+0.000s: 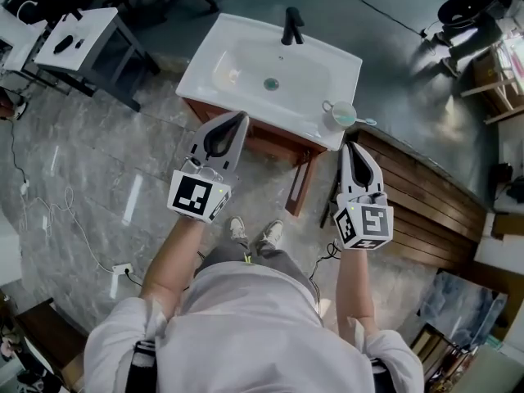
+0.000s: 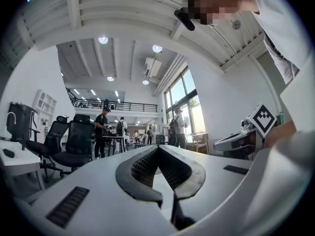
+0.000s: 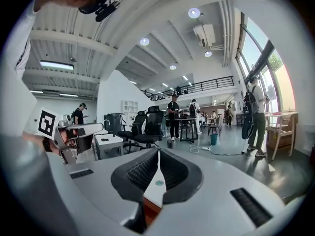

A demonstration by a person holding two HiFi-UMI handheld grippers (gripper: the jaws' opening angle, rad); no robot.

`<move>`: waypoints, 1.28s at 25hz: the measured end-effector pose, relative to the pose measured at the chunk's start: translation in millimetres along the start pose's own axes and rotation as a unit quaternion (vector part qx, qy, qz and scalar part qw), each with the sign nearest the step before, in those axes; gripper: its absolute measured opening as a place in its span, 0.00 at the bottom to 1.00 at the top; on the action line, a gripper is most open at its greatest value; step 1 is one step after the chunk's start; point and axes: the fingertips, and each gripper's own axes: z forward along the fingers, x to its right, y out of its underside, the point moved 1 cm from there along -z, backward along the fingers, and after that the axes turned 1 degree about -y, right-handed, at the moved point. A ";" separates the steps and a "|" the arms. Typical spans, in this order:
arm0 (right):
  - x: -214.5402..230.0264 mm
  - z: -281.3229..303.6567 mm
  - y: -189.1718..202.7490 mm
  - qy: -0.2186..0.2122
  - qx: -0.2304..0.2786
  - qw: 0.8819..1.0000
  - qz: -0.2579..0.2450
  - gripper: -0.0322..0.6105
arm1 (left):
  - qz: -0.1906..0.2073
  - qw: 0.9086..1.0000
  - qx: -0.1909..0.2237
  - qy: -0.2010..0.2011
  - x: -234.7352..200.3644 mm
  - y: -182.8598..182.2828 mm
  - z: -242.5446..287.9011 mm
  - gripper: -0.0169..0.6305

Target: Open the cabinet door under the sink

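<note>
Left tool (image 1: 240,119) and right tool (image 1: 350,146), both clenched on nothing, hover at the front of the sink (image 1: 237,56).
Each tool's jaws meet tip to tip; the wooden cabinet door (image 1: 274,142) lies under the sink, mostly hidden by its rim. Reaching down half blind with jaws shut could miss the door's edge, and the right tool, near the pale green cup (image 1: 344,113) on the sink's front right corner, may knock it off.

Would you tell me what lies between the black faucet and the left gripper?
The drain in the white sink, as the head view shows.
</note>
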 end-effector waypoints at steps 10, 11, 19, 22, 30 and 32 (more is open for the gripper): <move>14.9 -38.5 -64.2 0.003 0.046 0.999 -0.018 0.11 | 0.012 1.000 0.011 -0.026 -17.3 -41.5 -33.3 0.04; 16.3 -43.4 -67.1 0.005 0.047 0.999 -0.023 0.11 | 0.012 0.999 0.013 -0.031 -18.6 -45.8 -37.0 0.04; 16.2 -65.3 -85.8 -0.004 0.057 0.998 -0.033 0.11 | 0.028 0.995 0.029 -0.086 -39.9 -77.8 -63.6 0.04; 15.7 -67.8 -84.0 -0.001 0.054 0.998 -0.023 0.11 | 0.036 0.995 0.026 -0.091 -40.0 -81.7 -71.9 0.04; 9.9 -80.6 -89.4 0.005 0.061 0.997 -0.038 0.11 | 0.034 0.996 0.030 -0.079 -29.3 -80.0 -64.1 0.04; 10.9 -84.3 -90.5 0.008 0.068 0.997 -0.029 0.11 | 0.035 0.996 0.033 -0.076 -27.9 -81.0 -63.8 0.04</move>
